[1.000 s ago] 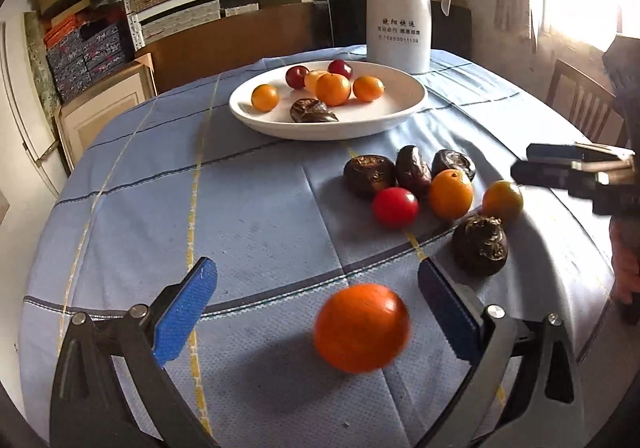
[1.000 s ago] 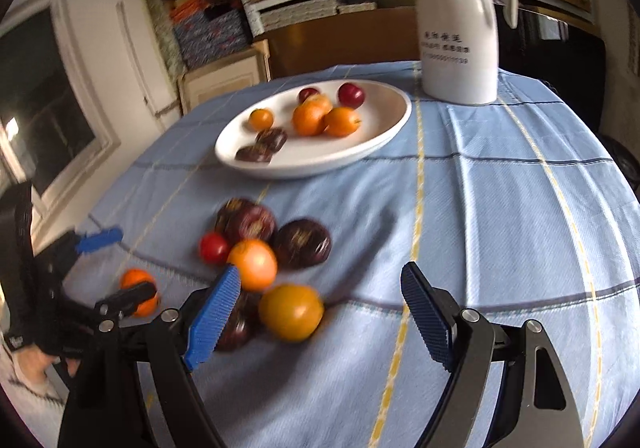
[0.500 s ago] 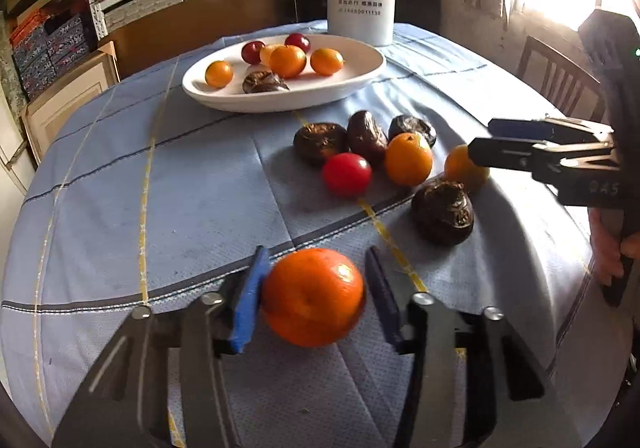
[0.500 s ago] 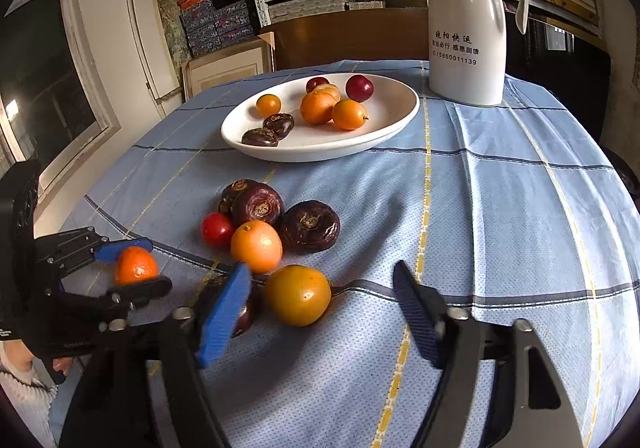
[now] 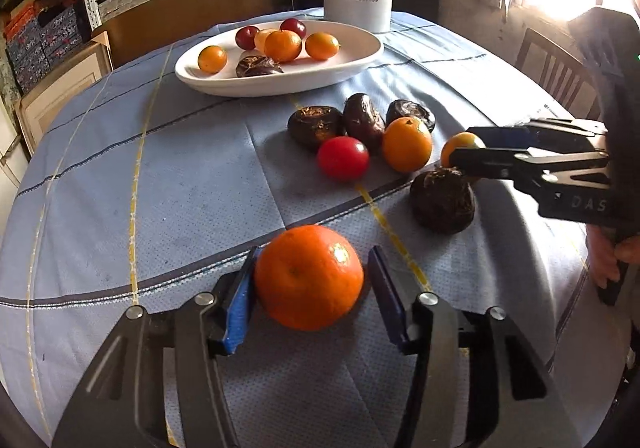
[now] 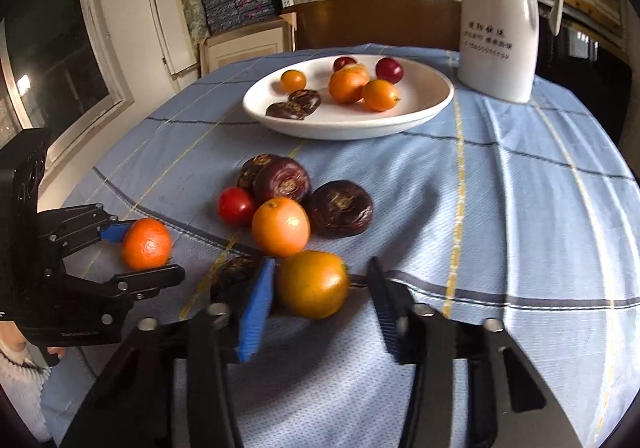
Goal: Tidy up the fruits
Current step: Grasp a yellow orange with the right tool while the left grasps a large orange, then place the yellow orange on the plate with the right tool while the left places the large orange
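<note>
Orange mandarin [image 5: 309, 277] sitting on the worktop [image 5: 180, 184], bracketed by the left tongs [image 5: 310, 298], left pad touching, right pad just short. Yellow-orange fruit [image 6: 312, 284] lying between the right tongs [image 6: 320, 306], parted, not gripping. Judging: picking up. Next: squeezing shut, lifting, carrying to the white plate [image 5: 352, 60] beyond.

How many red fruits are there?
3. One dark red fruit and another sit at the back of the white plate; a bright red one lies on the tablecloth beside an orange. Others may hide behind fruit.
</note>
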Tool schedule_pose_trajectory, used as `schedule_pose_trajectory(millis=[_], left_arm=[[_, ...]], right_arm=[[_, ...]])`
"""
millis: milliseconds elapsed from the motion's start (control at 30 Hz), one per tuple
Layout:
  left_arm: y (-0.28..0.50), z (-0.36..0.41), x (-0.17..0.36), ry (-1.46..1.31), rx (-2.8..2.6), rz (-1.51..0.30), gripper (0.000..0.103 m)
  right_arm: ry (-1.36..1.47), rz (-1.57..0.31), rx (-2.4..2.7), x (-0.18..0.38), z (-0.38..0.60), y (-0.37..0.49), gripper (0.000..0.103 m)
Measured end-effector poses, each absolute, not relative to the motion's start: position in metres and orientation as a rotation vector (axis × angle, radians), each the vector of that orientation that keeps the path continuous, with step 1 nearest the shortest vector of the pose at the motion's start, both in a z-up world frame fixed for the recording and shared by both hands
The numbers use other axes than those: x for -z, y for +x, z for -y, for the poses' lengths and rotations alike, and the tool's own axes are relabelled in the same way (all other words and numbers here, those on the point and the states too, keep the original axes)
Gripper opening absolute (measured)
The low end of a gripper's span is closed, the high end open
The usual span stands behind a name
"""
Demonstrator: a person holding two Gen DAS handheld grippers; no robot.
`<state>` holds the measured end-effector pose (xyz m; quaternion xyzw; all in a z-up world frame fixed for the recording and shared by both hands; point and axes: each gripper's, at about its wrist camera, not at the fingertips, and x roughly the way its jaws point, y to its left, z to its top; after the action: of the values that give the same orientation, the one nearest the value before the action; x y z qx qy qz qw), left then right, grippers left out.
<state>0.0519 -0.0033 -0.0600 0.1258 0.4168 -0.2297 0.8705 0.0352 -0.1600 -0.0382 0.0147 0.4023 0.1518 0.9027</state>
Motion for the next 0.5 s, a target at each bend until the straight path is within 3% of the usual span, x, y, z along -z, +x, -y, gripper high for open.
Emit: schedule_pose_trajectory(millis=[67, 233, 500], left_arm=[[0.053, 0.002, 0.060, 0.252, 0.486, -0.873, 0.046], [0.051, 0.004, 0.053, 0.225, 0.505, -0.841, 0.045], [0.109, 0.010, 0.000, 0.163, 0.455, -0.743, 0.045]], right_arm=[[0.050, -0.852, -0.317, 0.041, 0.163, 0.038, 0.040], [0.083, -0.839, -0.339, 0.039, 0.165, 0.037, 0.039], [0.122, -0.700, -0.268, -0.017, 0.184, 0.073, 0.039]])
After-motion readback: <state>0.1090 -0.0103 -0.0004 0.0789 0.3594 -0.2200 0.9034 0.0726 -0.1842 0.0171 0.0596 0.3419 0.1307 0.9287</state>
